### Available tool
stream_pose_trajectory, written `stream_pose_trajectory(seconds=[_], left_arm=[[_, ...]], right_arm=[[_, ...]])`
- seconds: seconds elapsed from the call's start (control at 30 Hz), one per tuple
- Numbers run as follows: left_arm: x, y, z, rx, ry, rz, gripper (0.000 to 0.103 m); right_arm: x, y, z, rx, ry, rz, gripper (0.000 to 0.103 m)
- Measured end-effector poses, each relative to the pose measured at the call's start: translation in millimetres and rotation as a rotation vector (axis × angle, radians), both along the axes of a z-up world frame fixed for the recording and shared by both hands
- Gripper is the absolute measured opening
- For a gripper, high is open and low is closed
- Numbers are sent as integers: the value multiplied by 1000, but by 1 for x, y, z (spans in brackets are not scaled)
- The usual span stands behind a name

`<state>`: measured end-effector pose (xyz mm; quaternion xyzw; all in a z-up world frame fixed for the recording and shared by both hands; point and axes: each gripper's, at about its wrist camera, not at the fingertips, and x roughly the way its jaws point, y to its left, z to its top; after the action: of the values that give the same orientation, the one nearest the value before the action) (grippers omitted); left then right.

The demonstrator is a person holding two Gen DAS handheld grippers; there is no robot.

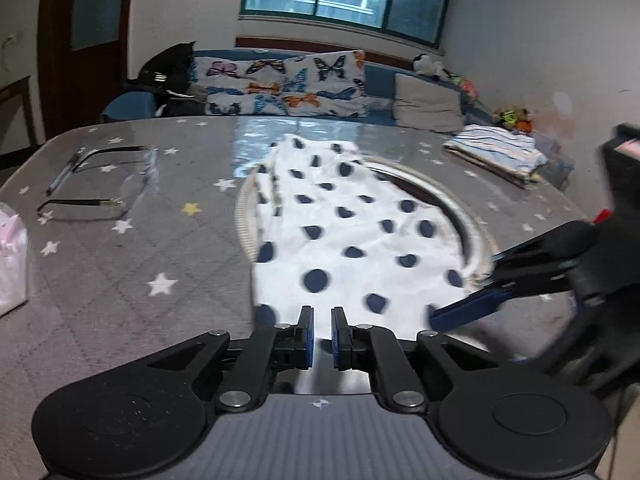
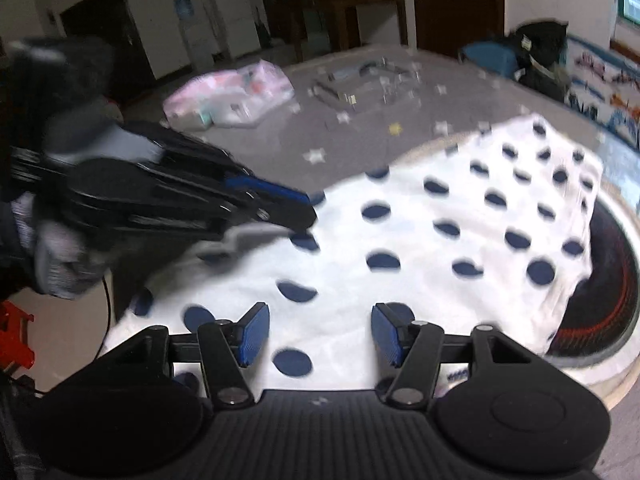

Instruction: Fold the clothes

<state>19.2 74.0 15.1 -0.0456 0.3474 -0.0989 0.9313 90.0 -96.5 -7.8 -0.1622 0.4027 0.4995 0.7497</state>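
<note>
Centrally, a white garment with dark blue dots (image 1: 352,236) lies spread on the grey star-patterned worktop (image 1: 120,280), partly covering a round tray (image 1: 476,224). It looks light, soft and limp; best taken at a near edge or corner. Left gripper (image 1: 322,334): fingers nearly together over the near hem, pinching nothing visible. Right gripper (image 2: 318,336): fingers spread above the cloth. Folded striped clothes (image 1: 496,152) sit well apart.

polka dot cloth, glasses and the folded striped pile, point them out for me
polka dot cloth (image 1: 352,236), left wrist view, middle of the white fabric
glasses (image 1: 138,178), left wrist view, on the clear lens
folded striped pile (image 1: 496,152), left wrist view, top of the stack
</note>
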Motion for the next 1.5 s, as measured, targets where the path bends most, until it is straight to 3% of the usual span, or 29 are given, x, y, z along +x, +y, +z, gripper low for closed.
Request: stream_pose_trajectory(seconds=[0.07, 0.27, 0.43, 0.8, 1.13, 1.5], left_arm=[[-3, -5, 1, -2, 0, -18, 17], [-7, -10, -1, -42, 22, -44, 18], [-8, -20, -7, -51, 47, -71, 33], [-5, -24, -13, -74, 75, -99, 42], [2, -24, -15, -89, 96, -103, 48], [5, -24, -17, -93, 106, -97, 56]], right_arm=[[3, -2, -1, -1, 8, -1, 58], [37, -18, 24, 31, -46, -81, 59], [86, -28, 36, 29, -109, -209, 59], [211, -31, 12, 3, -118, -475, 59], [268, -18, -16, 51, -37, -522, 59], [279, -3, -22, 68, -74, -521, 62]])
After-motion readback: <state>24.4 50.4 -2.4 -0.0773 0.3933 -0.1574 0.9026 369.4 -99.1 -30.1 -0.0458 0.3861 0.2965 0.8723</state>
